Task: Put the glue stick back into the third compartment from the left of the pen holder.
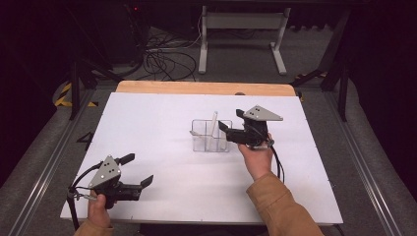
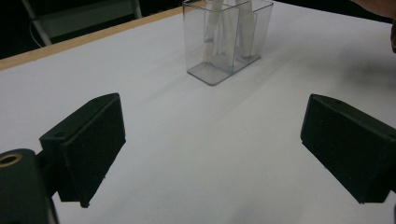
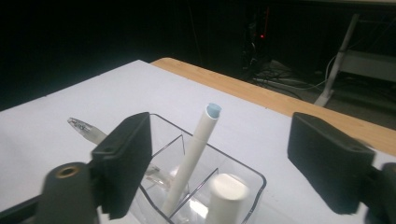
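White pen (image 3: pixel 194 154) upright between open right tongs (image 3: pixel 219 163).

Left gripper (image 1: pixel 136 169) wide open, low; right gripper (image 1: pixel 229 120) open, raised.

The table (image 1: pixel 162 123) has a white top, and its far edge is light brown wood. The box (image 1: pixel 210 136) on it is see-through, like glass. A white pen (image 3: pixel 194 156) with a light blue tip leans inside it. A short white tube (image 3: pixel 226 193) stands next to the pen. The left gripper (image 1: pixel 136 171) and the right gripper (image 1: pixel 229 120) are black, each with a grey plate on top. The jaws are black too. The sleeve (image 1: pixel 282 206) is tan brown. The floor (image 1: pixel 236 64) is grey.
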